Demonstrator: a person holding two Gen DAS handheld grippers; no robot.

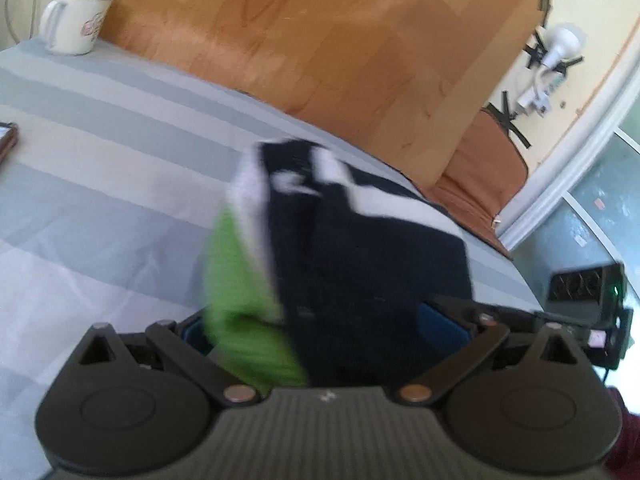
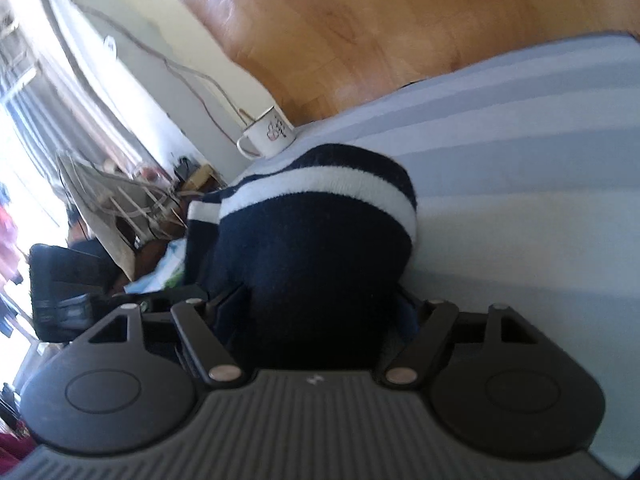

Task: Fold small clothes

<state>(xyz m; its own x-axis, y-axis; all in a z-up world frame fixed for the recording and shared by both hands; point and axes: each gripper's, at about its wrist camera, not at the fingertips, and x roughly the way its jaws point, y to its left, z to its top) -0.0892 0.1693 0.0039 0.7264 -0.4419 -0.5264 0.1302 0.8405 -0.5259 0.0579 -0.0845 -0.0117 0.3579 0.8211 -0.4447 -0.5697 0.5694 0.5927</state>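
Observation:
A thick knitted garment (image 1: 368,248), navy with white stripes and a green part, is bunched up and raised off the striped bed sheet (image 1: 100,200). My left gripper (image 1: 320,312) has its jaws standing wide, shut on the bunch, which fills the gap and hides the fingertips; a blue pad (image 1: 442,322) shows at the right. In the right wrist view the same garment (image 2: 312,248) bulges up between the jaws of my right gripper (image 2: 316,300), which is shut on it just as wide. Both views are blurred.
A white enamel mug (image 1: 74,20) (image 2: 266,134) stands at the bed's far corner by the wooden headboard (image 1: 320,40). A phone (image 1: 6,140) lies at the left edge. A black box (image 1: 584,292) sits beyond the bed's right side. Clutter and cables (image 2: 132,208) lie past the left side.

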